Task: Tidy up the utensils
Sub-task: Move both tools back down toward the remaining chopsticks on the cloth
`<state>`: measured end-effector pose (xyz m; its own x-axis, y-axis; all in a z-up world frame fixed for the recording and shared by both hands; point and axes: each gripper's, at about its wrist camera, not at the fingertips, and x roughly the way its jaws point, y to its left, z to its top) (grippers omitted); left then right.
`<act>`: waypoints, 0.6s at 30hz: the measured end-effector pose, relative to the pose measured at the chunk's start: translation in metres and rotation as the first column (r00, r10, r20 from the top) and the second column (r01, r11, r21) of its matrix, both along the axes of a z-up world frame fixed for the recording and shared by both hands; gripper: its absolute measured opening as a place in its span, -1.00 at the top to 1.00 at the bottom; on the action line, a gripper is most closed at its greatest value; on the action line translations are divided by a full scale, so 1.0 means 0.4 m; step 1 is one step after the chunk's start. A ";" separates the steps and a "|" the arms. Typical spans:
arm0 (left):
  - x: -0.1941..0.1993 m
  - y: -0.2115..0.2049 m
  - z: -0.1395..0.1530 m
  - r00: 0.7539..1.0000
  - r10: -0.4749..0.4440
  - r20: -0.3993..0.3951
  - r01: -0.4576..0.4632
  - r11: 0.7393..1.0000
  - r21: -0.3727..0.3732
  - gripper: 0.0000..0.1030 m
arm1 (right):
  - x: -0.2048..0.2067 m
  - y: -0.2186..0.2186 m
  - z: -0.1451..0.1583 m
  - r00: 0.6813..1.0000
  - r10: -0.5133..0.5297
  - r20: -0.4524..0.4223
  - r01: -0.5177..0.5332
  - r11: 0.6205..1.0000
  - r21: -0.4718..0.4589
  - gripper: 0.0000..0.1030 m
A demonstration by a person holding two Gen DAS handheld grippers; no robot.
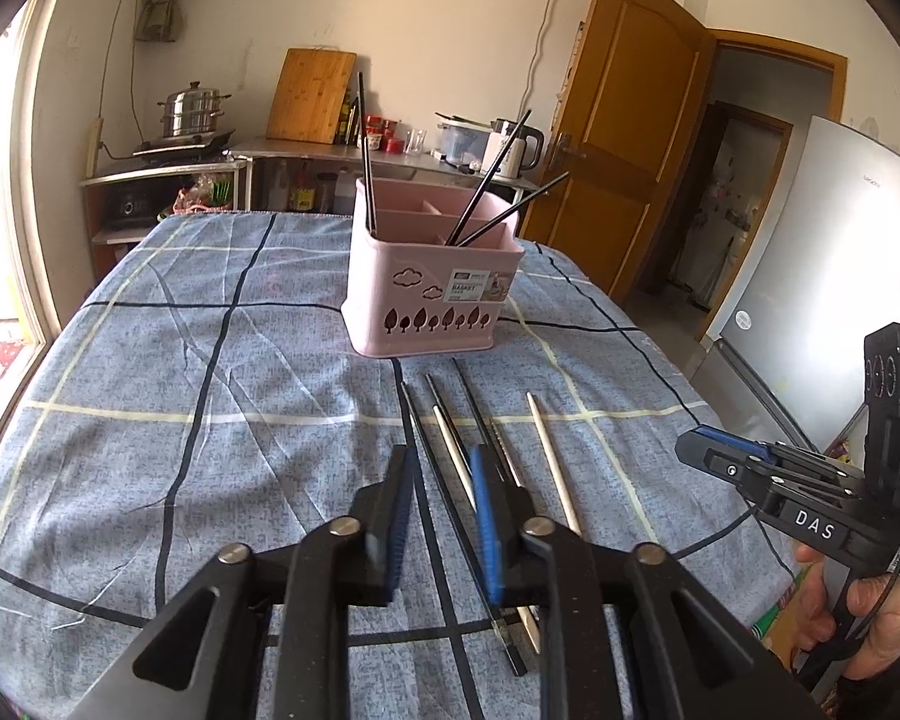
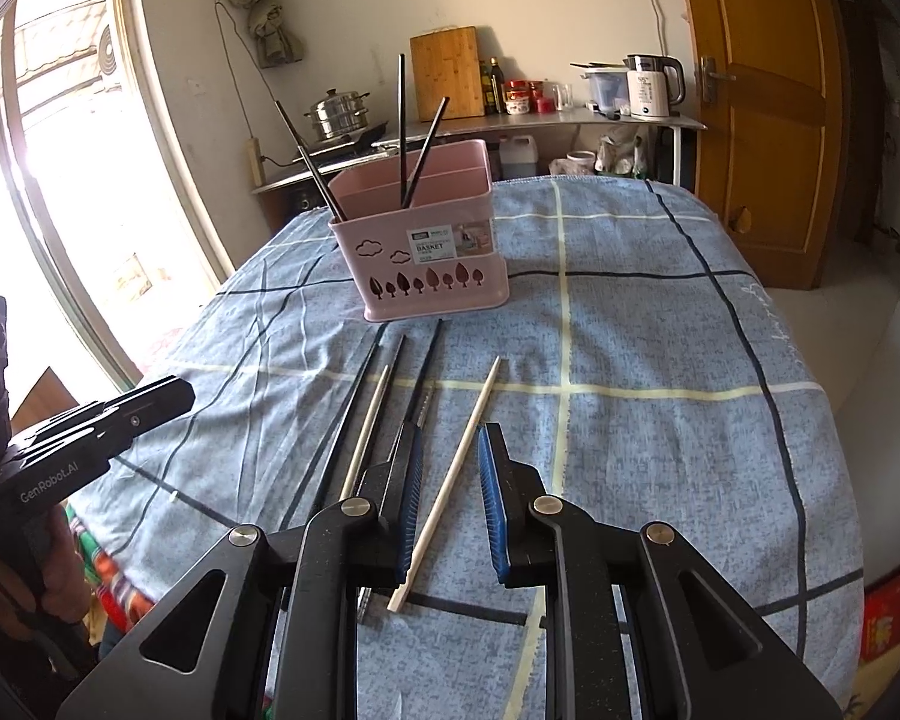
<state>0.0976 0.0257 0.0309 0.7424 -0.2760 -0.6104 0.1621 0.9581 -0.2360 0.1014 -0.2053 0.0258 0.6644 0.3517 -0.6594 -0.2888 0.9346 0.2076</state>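
Note:
A pink utensil basket [image 1: 432, 294] [image 2: 432, 264] stands on the blue checked tablecloth with three black chopsticks [image 1: 492, 180] upright in it. Several loose chopsticks lie in front of it. My left gripper [image 1: 441, 462] hangs low over them, its jaws narrowly apart, with a black chopstick [image 1: 417, 438] running under the gap and untouched by the pads. My right gripper [image 2: 450, 432] is likewise narrowly open over a pale wooden chopstick [image 2: 468, 426], which lies on the cloth between the blue pads [image 2: 489, 480]. Each gripper also shows in the other's view: the right gripper [image 1: 696, 444] and the left gripper [image 2: 150, 396].
A counter along the back wall carries a steamer pot [image 1: 192, 111], a cutting board [image 1: 309, 93] and a kettle [image 1: 516, 147]. A wooden door [image 1: 624, 120] and a fridge [image 1: 834, 276] stand to the right. The table edge [image 2: 840, 480] drops off on the right.

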 end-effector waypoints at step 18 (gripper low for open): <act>0.253 -0.019 -0.151 0.986 0.014 -0.165 -0.018 1.000 -0.023 0.56 | 0.170 0.045 -0.114 0.994 -0.023 -0.109 0.020 1.000 -0.024 0.62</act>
<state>0.1986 0.0181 -0.0294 0.6368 -0.2809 -0.7180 0.1037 0.9540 -0.2813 0.1693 -0.1871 -0.0198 0.5950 0.3221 -0.7364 -0.2451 0.9453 0.2154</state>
